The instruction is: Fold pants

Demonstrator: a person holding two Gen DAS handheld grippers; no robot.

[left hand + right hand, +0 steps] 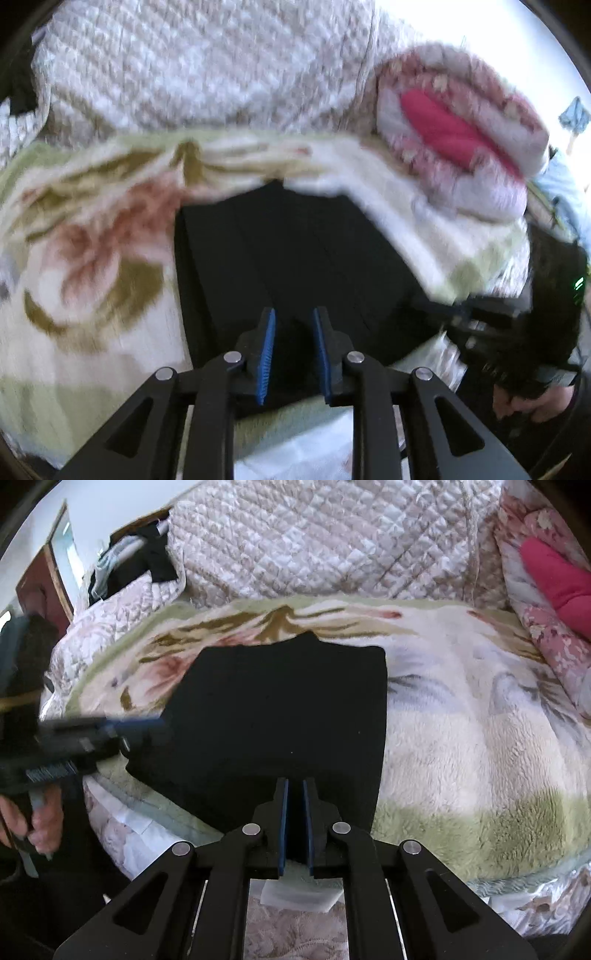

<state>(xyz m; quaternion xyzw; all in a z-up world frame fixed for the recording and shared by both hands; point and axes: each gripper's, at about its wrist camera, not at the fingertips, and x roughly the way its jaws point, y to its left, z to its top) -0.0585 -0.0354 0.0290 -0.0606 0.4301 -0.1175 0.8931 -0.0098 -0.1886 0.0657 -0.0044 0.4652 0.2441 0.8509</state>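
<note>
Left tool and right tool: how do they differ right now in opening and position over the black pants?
The left tool has a wider gap between its blue pads; the right tool is nearly closed, with only a narrow slit. In the right wrist view the left tool sits at the left edge of the folded black pants, while the right tool is at their near edge. Neither clearly grips fabric. Both are black with blue pads.

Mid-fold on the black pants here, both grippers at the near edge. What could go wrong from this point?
1. The left gripper has its jaws apart with the pants beneath; closing now may also pinch the fluffy floral blanket.
2. The right gripper is nearly closed at the near hem; whether it holds cloth is unclear, so a lift may slip.
3. The left wrist view is motion-blurred, so a fast move could drag the fold askew.
</note>
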